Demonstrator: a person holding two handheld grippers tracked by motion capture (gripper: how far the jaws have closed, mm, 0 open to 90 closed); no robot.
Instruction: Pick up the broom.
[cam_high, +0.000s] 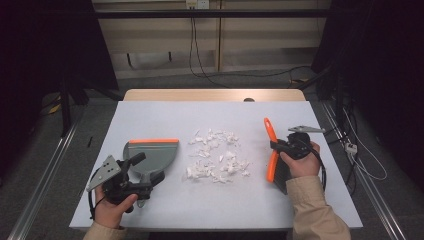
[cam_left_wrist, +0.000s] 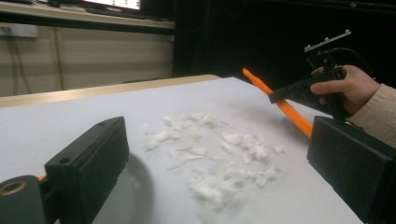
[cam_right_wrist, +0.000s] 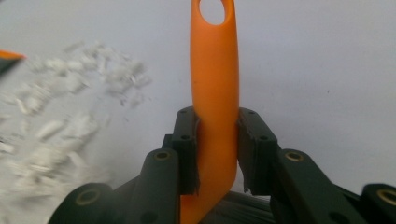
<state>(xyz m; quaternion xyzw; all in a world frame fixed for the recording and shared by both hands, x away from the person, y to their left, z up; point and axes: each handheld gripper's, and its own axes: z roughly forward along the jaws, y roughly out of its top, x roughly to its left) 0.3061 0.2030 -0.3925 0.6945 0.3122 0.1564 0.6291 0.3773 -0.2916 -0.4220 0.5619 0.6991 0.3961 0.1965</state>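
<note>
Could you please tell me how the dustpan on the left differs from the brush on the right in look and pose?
The dustpan is a broad grey scoop with an orange lip; the brush is narrow, with a long orange handle and dark bristles. The dustpan lies by the left gripper, whose jaws stand apart in its own view; the brush handle is clamped in the right gripper. The dustpan sits left of the white scraps, the brush right. Both share orange trim and sit over the table.

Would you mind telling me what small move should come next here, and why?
Probably swing the brush leftward to the near edge of the paper scraps. The right tool is shut on its orange handle, the left tool holds the dustpan beside the pile, and the scraps lie loose between them.
</note>
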